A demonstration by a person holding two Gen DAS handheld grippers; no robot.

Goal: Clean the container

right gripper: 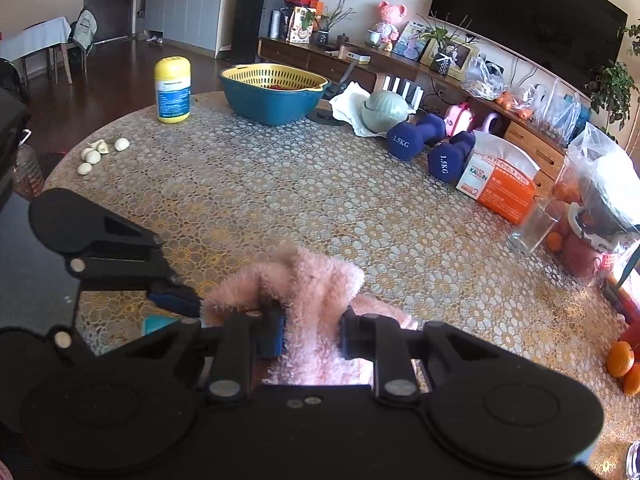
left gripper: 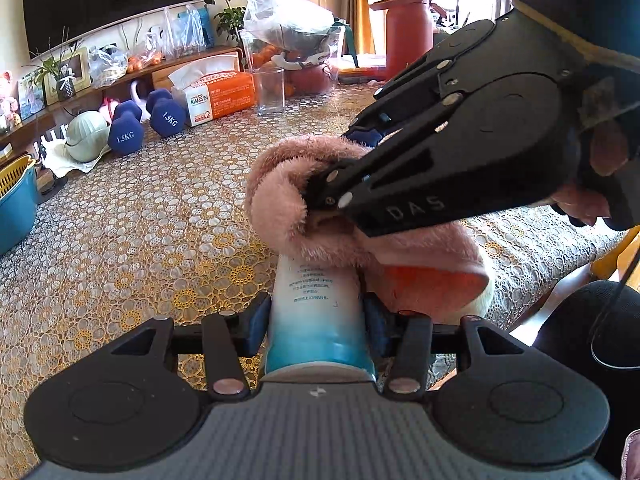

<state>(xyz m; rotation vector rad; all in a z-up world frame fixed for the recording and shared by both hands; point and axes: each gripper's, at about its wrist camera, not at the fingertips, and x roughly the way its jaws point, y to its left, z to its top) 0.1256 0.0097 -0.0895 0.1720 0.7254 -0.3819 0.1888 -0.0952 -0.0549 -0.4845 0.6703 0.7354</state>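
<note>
A white bottle [left gripper: 316, 312] that fades to teal lies along my left gripper [left gripper: 316, 316], whose blue pads are shut on its sides. A fluffy pink cloth [left gripper: 288, 204] drapes over the bottle's far end. My right gripper [left gripper: 336, 196] reaches in from the right in the left wrist view, shut on that cloth. In the right wrist view the pink cloth [right gripper: 312, 288] bunches between the right gripper's pads [right gripper: 312, 336]. The left gripper [right gripper: 176, 300] shows at the left with a sliver of the teal bottle [right gripper: 158, 324] beneath it. The bottle's far end is hidden by the cloth.
A lace-patterned tablecloth [right gripper: 320, 200] covers the table. On it stand a blue basin with a yellow strainer [right gripper: 274, 94], a yellow-capped jar [right gripper: 173, 90], garlic cloves [right gripper: 100, 152], two blue dumbbells [right gripper: 436, 148], a tissue pack [right gripper: 500, 184], a glass [right gripper: 534, 226] and bagged fruit [right gripper: 600, 216].
</note>
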